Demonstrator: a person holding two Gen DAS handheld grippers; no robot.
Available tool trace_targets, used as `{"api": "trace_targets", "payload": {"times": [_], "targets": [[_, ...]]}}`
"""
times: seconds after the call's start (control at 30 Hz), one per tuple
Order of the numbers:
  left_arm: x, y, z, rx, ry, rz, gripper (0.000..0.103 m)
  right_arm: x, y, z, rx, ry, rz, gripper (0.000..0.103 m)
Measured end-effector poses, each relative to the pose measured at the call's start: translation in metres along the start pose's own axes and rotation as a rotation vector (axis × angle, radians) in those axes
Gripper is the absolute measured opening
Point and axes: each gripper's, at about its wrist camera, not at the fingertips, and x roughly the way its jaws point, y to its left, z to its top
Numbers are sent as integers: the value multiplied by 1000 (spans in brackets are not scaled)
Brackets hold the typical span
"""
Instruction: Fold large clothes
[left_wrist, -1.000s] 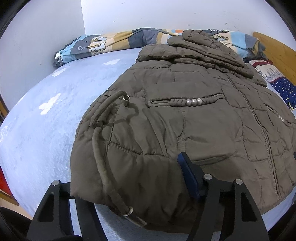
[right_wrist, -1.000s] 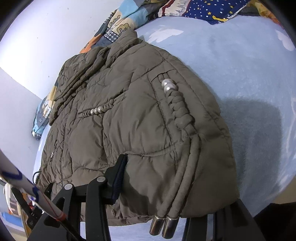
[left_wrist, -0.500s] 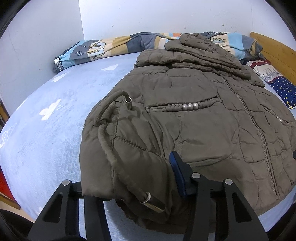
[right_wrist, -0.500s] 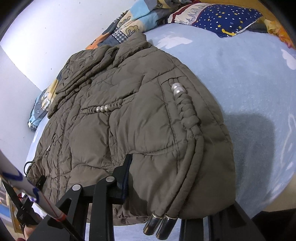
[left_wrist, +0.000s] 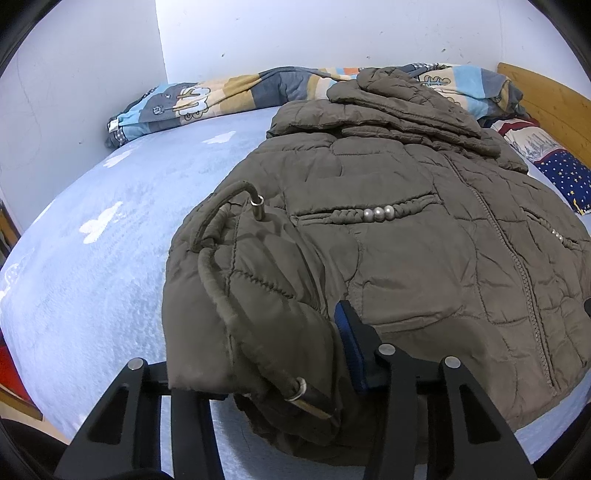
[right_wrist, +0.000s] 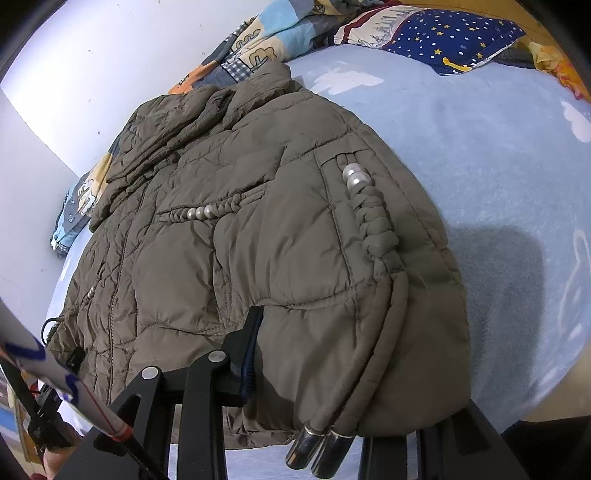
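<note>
The brown jacket (left_wrist: 388, 258) lies on the bed (left_wrist: 110, 258). Both grippers, left (left_wrist: 273, 369) and right (right_wrist: 332, 365), have their fingers clamped on hem corners (cords dangling); lifting the hem toward the collar comes next, I'd guess.

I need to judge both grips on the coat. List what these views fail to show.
- Left wrist view: the left gripper has its left finger buried under the olive-brown quilted puffer jacket; fingertip contact is unseen.
- Right wrist view: the right gripper has its right finger covered by the jacket hem; only the blue-padded finger shows.
- Both views: the jacket's underside and sleeves against the light blue bedsheet are hidden.
</note>
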Motion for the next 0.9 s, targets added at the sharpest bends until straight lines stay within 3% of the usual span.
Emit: {"api": "trace_targets", "payload": {"times": [0.43, 0.63, 0.9], "targets": [[-2, -1, -1, 28, -22, 12, 35, 2, 5, 0, -19, 0, -42, 42], [-7, -3, 0, 53, -47, 17, 29, -7, 9, -2, -47, -39, -24, 31], [-12, -4, 0, 66, -62, 17, 27, -13, 13, -3, -64, -57, -26, 28]]}}
